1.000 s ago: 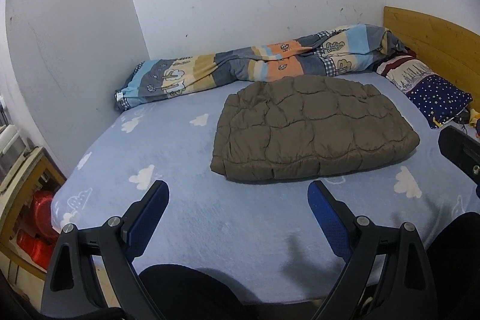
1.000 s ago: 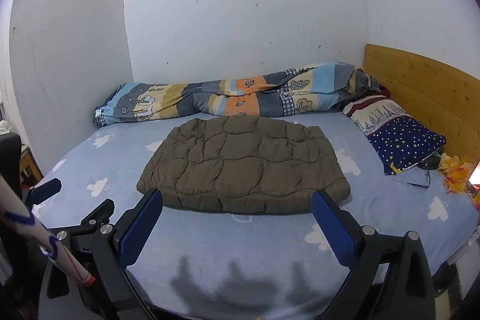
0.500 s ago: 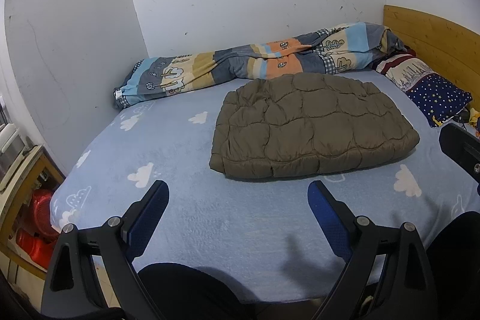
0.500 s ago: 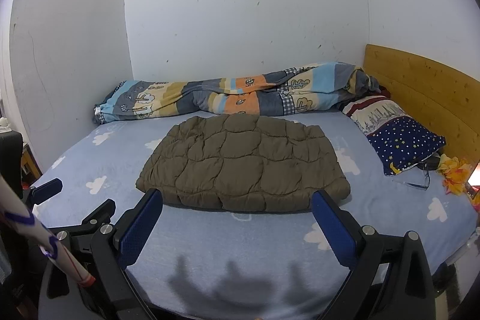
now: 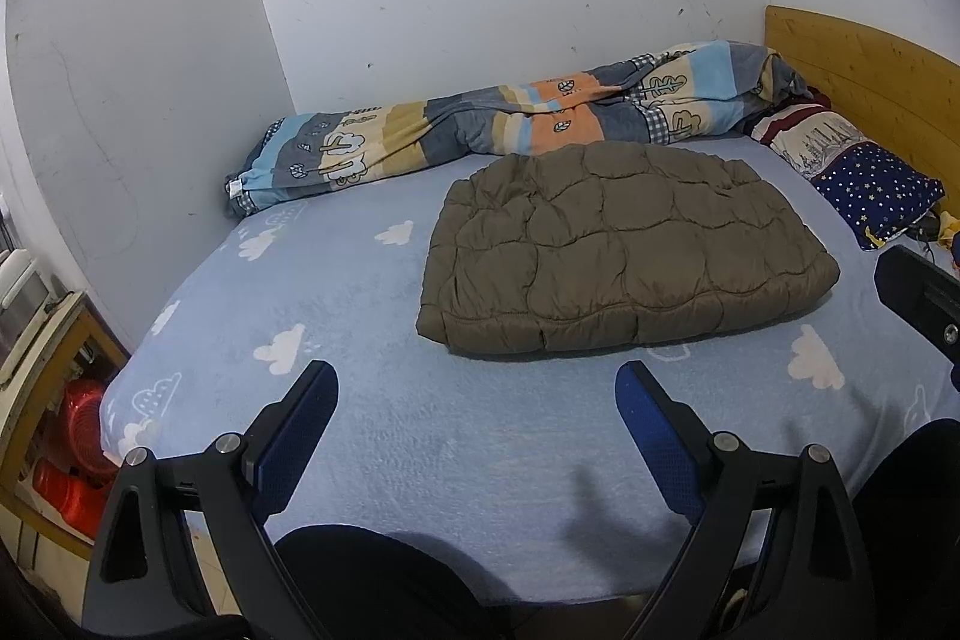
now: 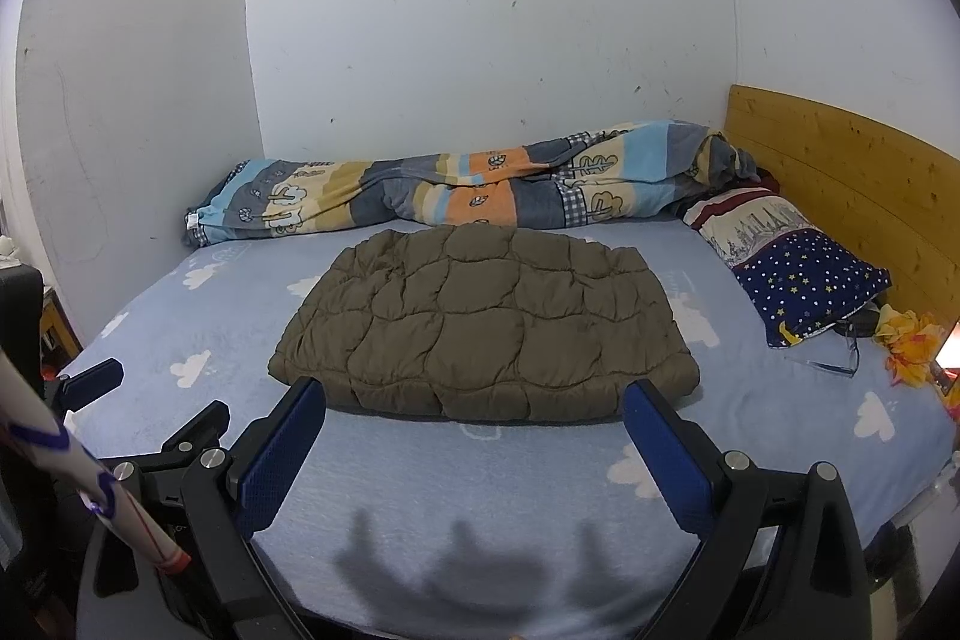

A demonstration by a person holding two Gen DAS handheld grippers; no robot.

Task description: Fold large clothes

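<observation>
the folded jacket [image 6: 480, 325] lay ahead, long axis crosswise — nearer the right gripper [image 6: 474, 403]; both it and the left gripper [image 5: 477, 388] were spread, empty.

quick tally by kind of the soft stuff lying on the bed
Folded quilted jacket: 1
Rolled patterned duvet: 1
Star-print pillow: 1
Total: 3
</observation>
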